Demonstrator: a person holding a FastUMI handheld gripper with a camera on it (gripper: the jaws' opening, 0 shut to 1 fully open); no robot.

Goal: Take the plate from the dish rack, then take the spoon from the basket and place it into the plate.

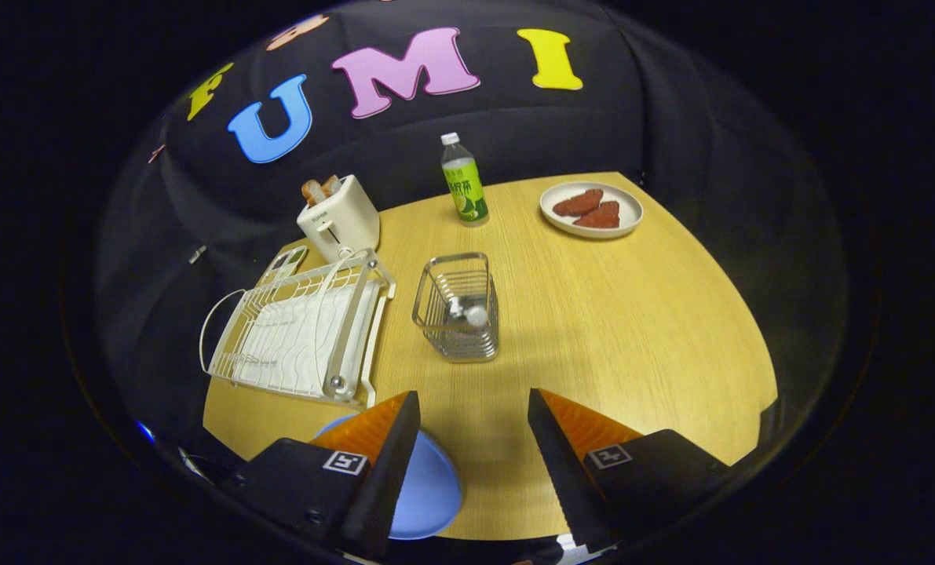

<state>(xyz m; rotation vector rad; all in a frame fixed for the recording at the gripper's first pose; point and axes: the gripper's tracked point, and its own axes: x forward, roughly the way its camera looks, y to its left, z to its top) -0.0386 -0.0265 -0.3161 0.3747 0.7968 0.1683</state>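
A blue plate (428,490) lies flat on the wooden table (632,329), partly under my left finger (388,455). My gripper (473,408) hovers above the table's near edge, open, with nothing between its fingers. Beyond the fingers stands a wire basket (458,306) holding a white spoon (473,315) that leans inside it. The white dish rack (302,329) sits left of the basket, and I see no plate in it.
A cream toaster (339,217) with bread slices stands behind the rack. A green bottle (464,182) is at the table's far edge. A white plate with two reddish pieces (591,209) sits far right. A phone (283,264) lies by the rack.
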